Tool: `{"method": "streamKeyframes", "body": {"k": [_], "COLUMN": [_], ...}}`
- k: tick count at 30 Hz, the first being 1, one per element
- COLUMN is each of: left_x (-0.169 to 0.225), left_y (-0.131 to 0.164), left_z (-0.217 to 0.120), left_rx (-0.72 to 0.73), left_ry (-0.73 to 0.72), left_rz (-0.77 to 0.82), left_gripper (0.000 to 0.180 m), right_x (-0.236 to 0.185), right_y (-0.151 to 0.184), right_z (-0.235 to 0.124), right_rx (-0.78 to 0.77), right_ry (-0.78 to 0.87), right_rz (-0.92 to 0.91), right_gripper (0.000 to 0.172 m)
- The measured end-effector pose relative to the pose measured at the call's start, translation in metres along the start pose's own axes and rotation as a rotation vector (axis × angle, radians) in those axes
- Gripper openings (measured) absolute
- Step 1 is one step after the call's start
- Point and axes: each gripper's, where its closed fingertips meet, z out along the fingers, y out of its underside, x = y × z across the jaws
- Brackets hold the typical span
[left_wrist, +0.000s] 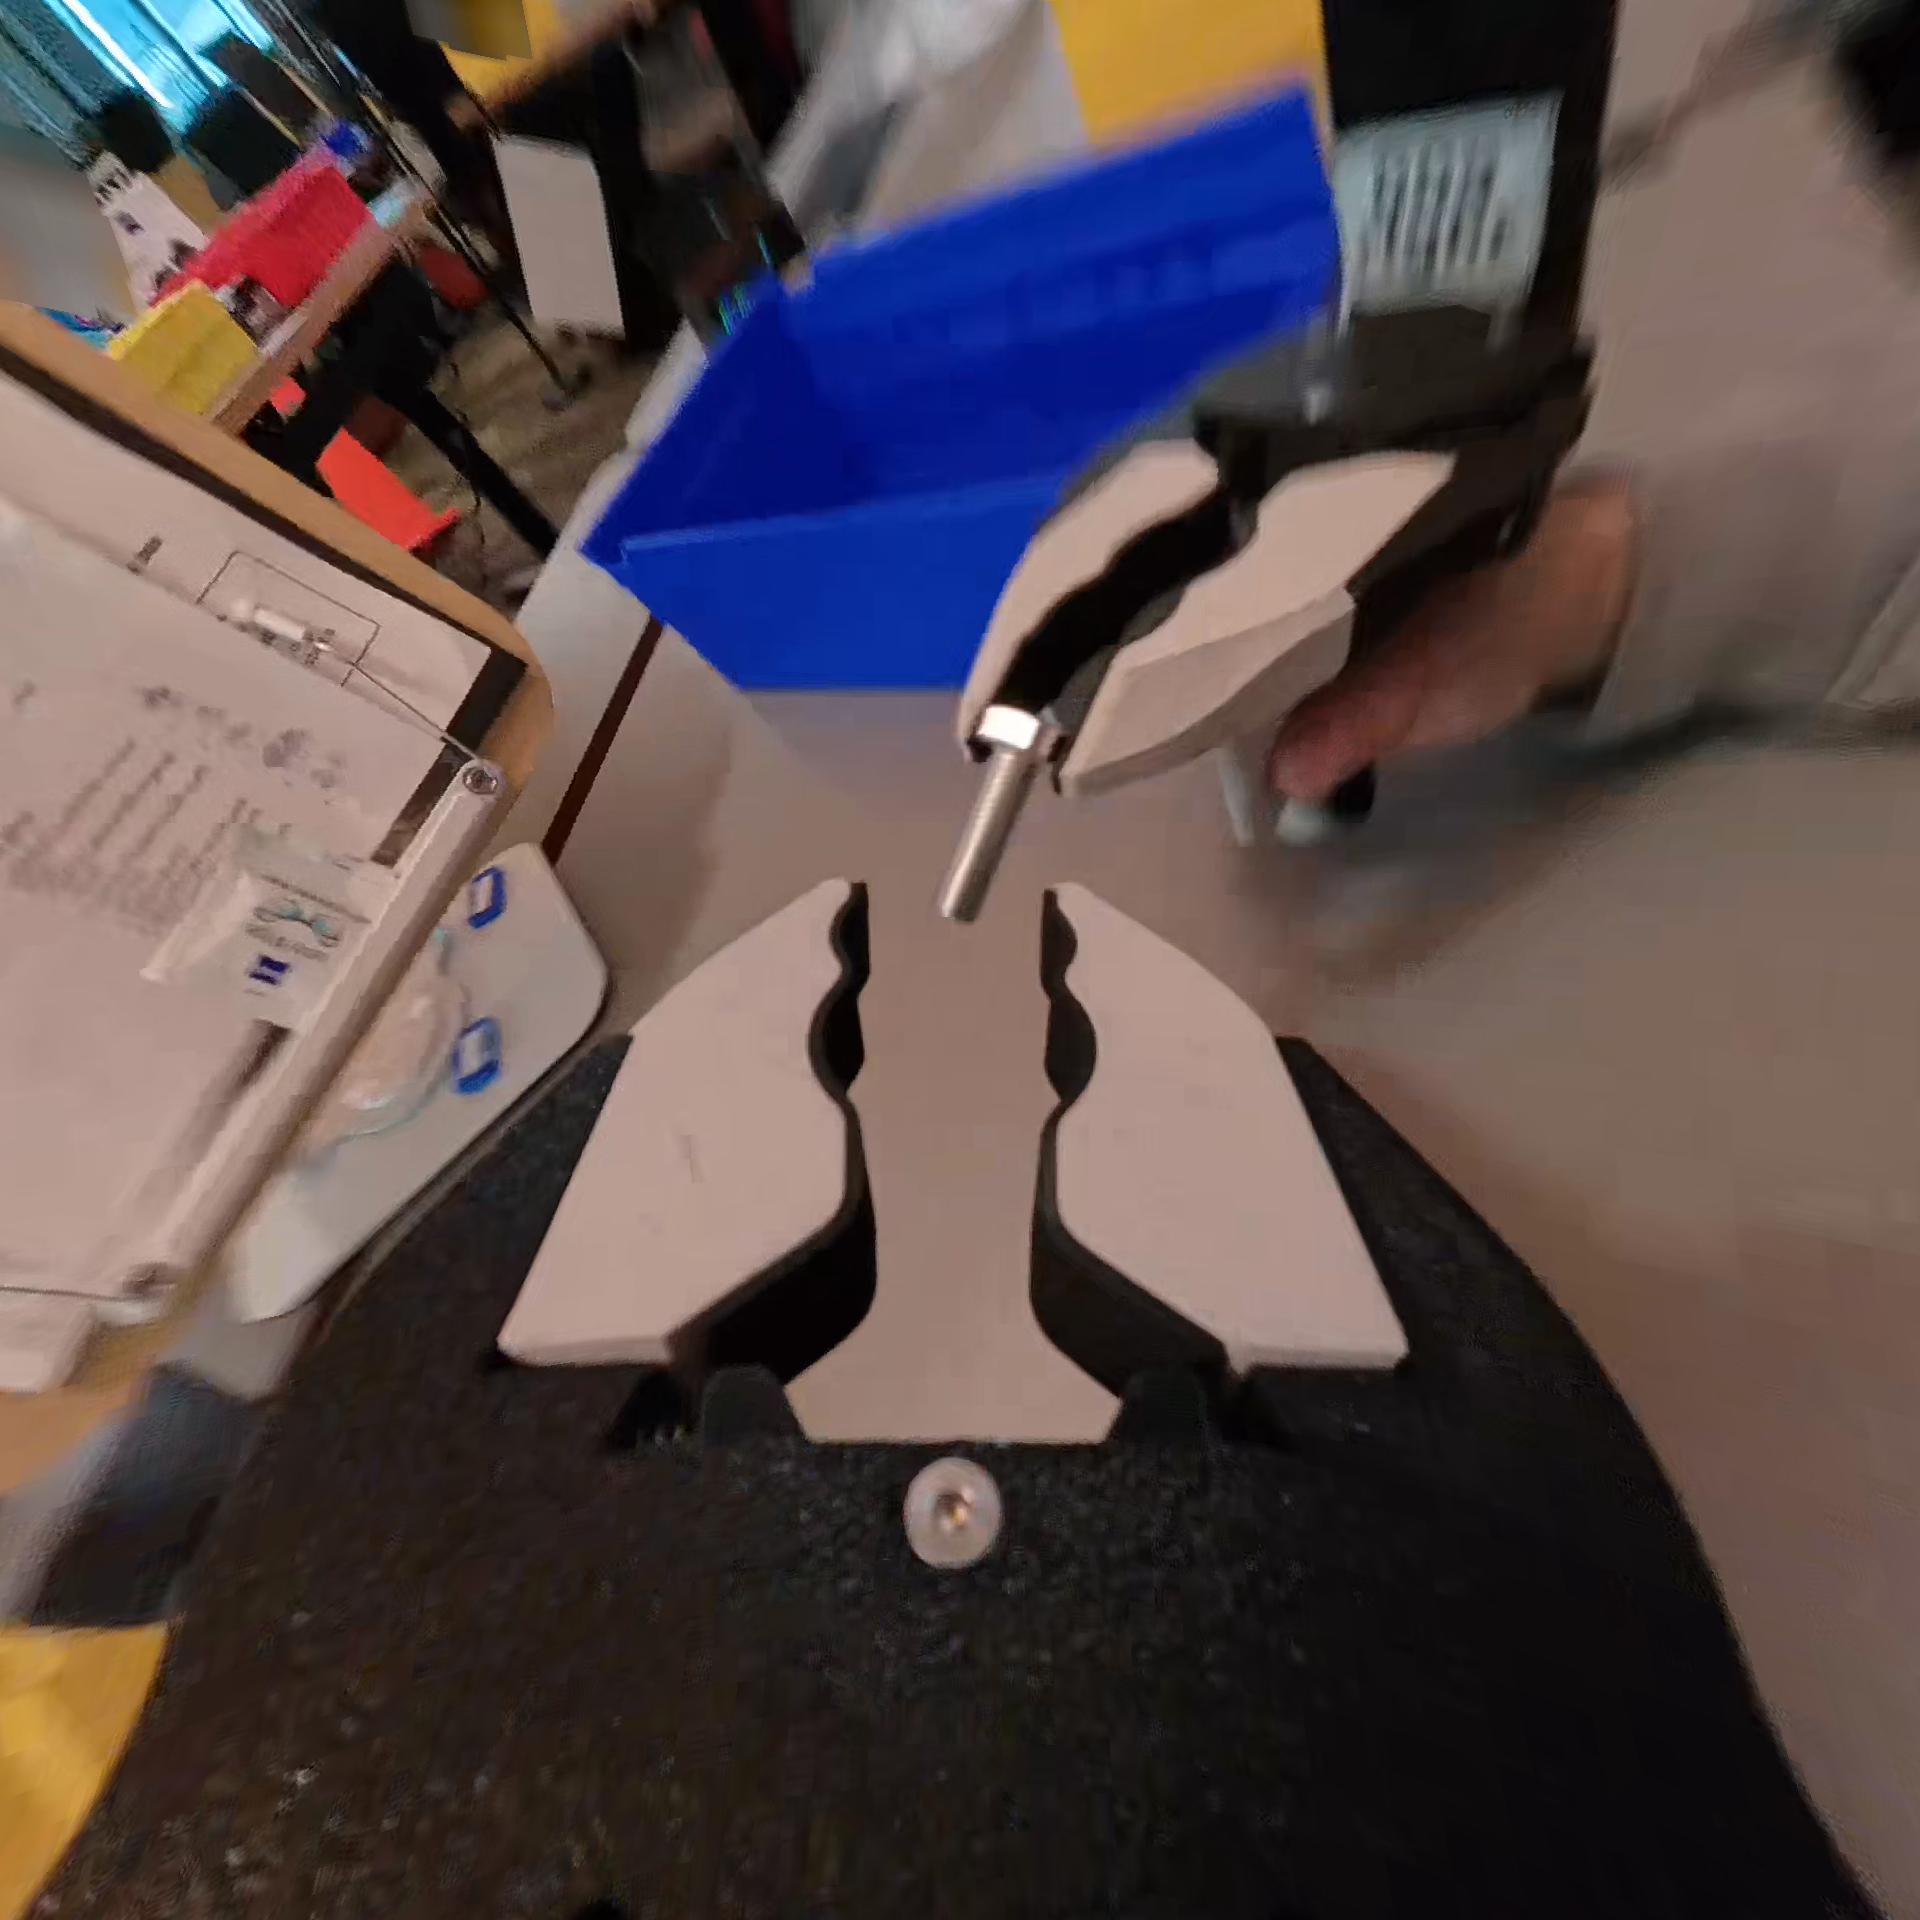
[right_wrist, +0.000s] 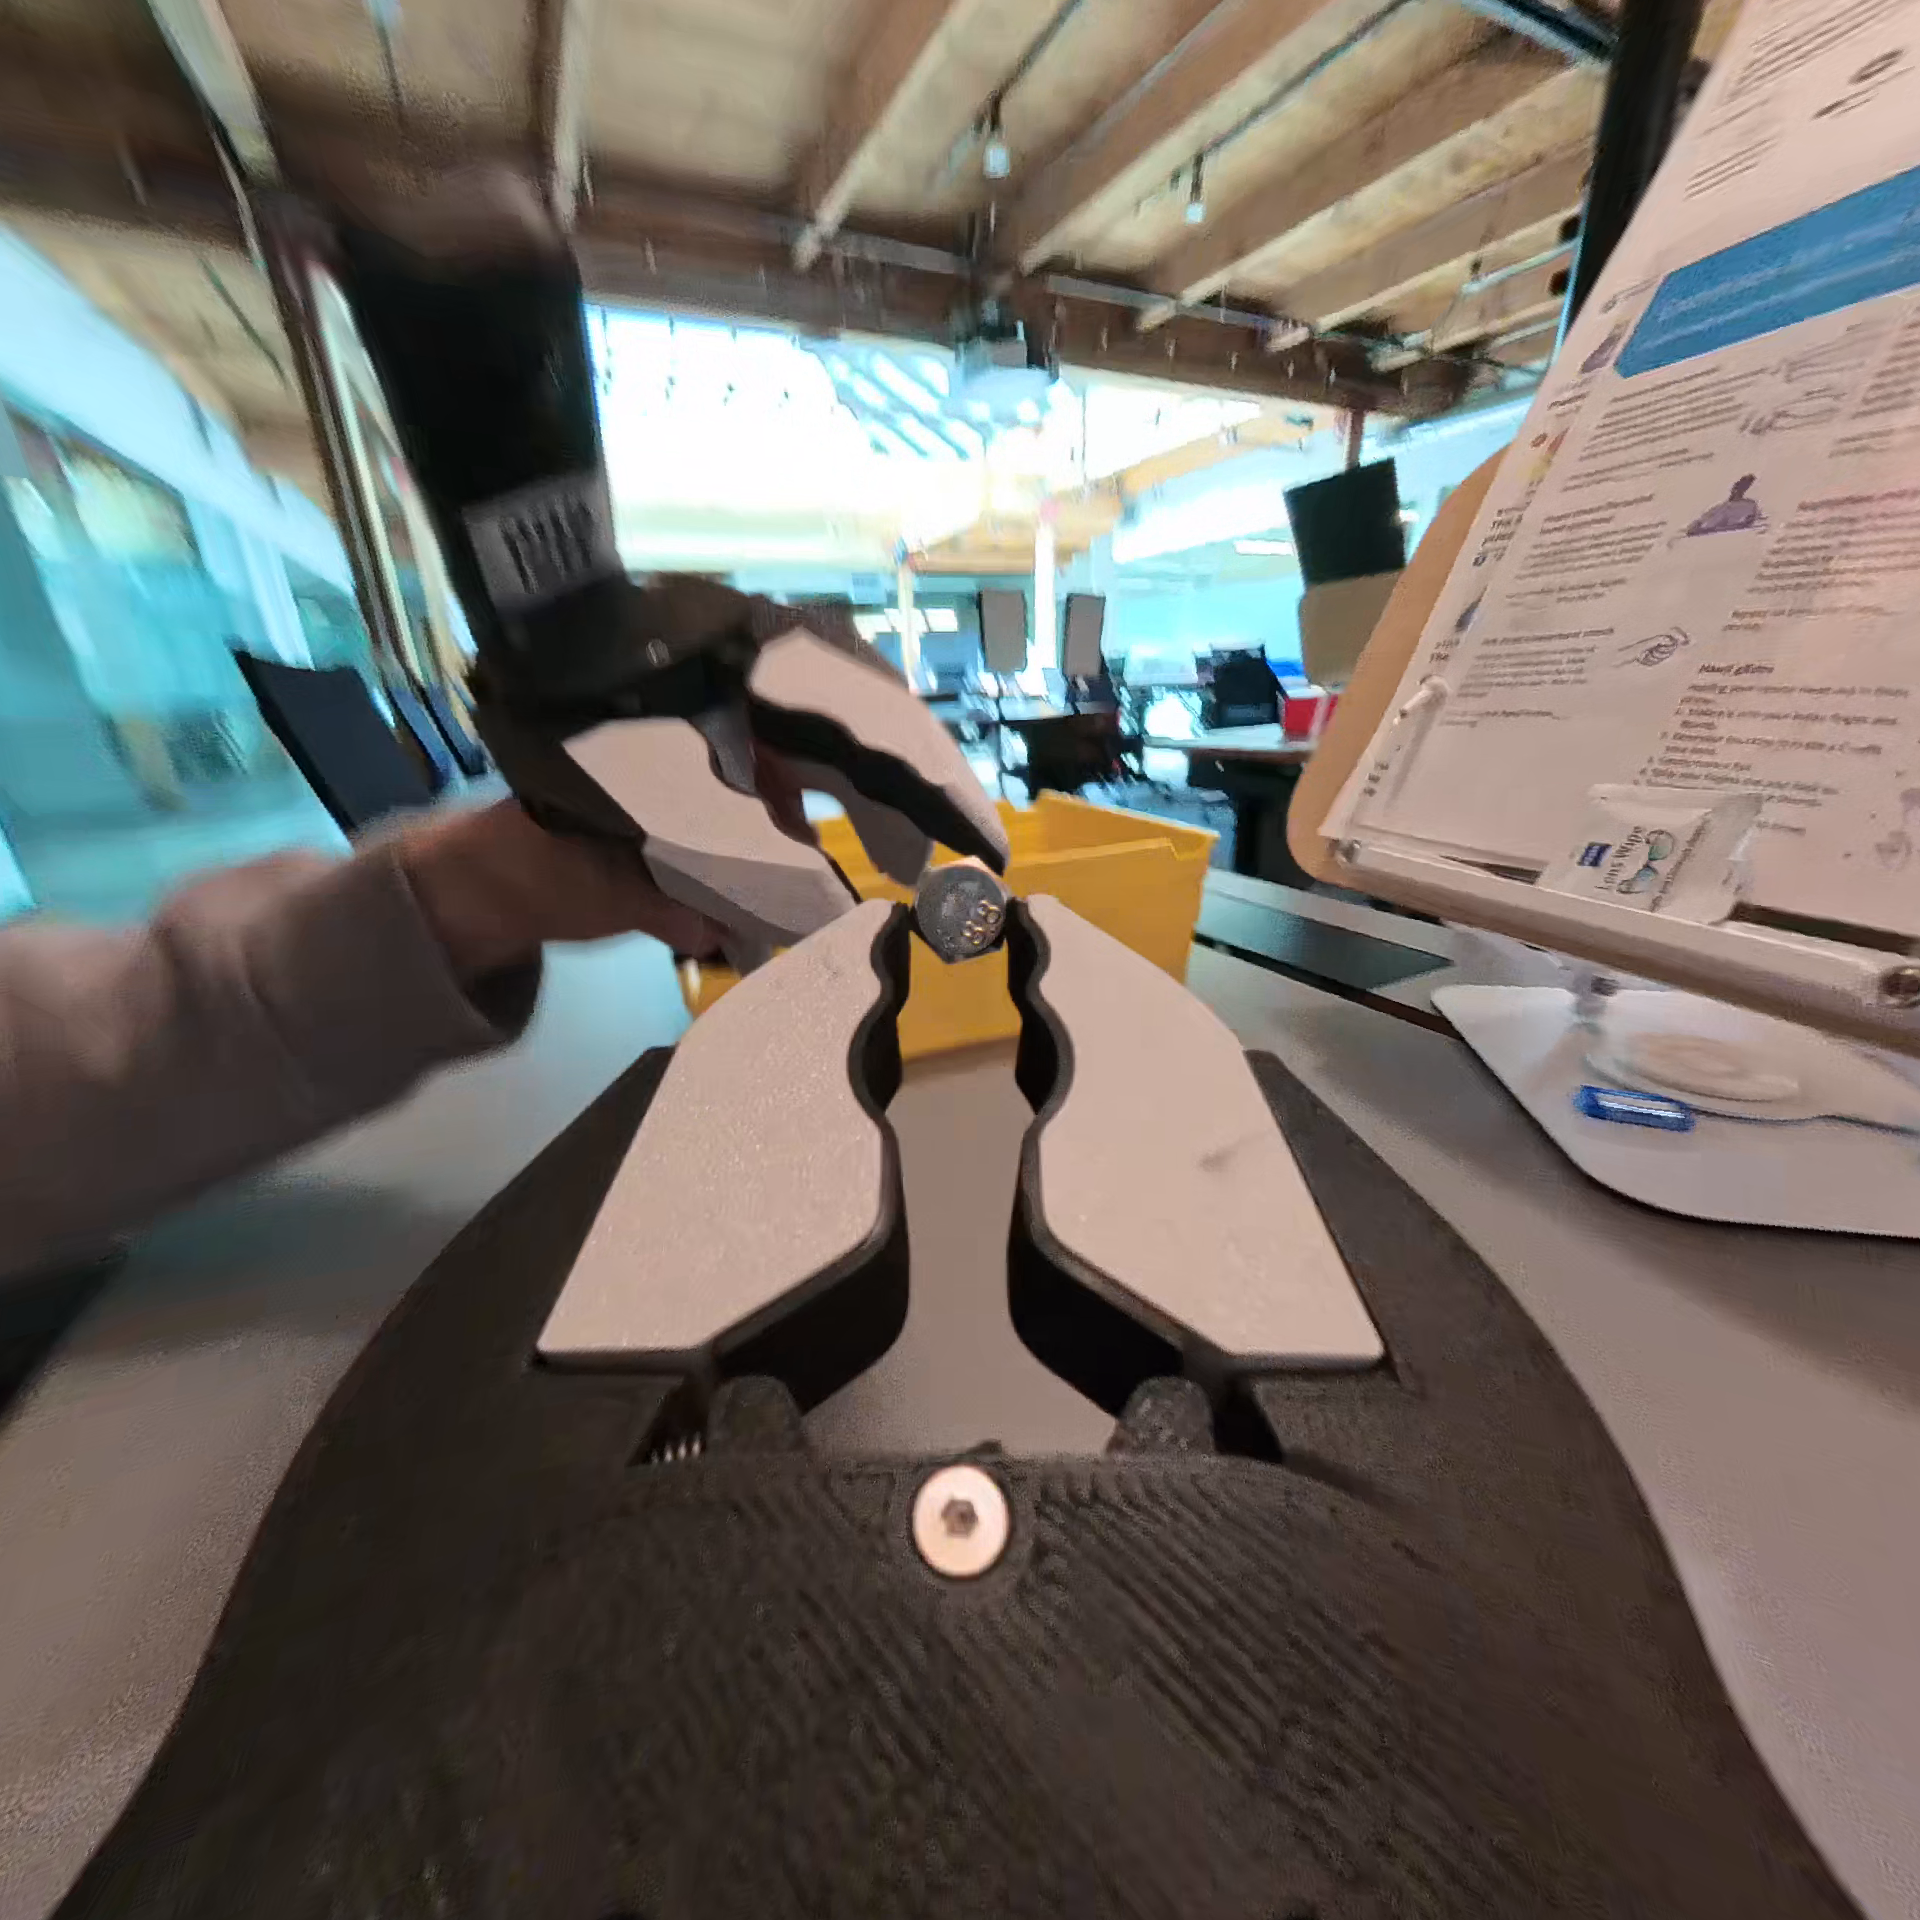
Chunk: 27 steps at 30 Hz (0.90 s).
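Standing released over bare desk (left_wrist: 1558, 1039), left gripper (left_wrist: 954, 899), fingers (left_wrist: 727, 1091) apart, nothing between; just ahead, bolt (left_wrist: 982, 842), shank pointing down toward that gap, hex head clenched by right gripper (left_wrist: 1023, 743); behind, blue bin (left_wrist: 935, 468).

Two close wrist views along their own fingers (left_wrist: 727, 1091), facing each other over a shared bolt (right_wrist: 961, 914)

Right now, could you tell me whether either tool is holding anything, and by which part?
The right tool grips a silver bolt by its hexagonal head, shank hanging free. The left tool is open and holds nothing.
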Motion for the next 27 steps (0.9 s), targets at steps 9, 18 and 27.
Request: {"method": "streamKeyframes", "body": {"k": [9,18,27], "left_x": [0.006,0.019,0.002], "left_y": [-0.024,-0.024,0.017], "left_z": [-0.011,-0.008,-0.001], "left_rx": [0.536,0.539,0.114], "left_ry": [0.173,0.205,-0.008], "left_rz": [-0.348,-0.277,-0.078], "left_gripper": [0.02,0.009,0.009], "right_x": [-0.005,-0.014,0.012], "right_y": [-0.022,-0.017,0.014], "right_z": [-0.01,-0.005,-0.004], "right_rx": [0.203,0.185,-0.127], "right_ry": [-0.169,-0.219,0.146], "right_rz": [0.274,0.29,-0.376], "right_gripper": [0.018,0.018,0.033]}}
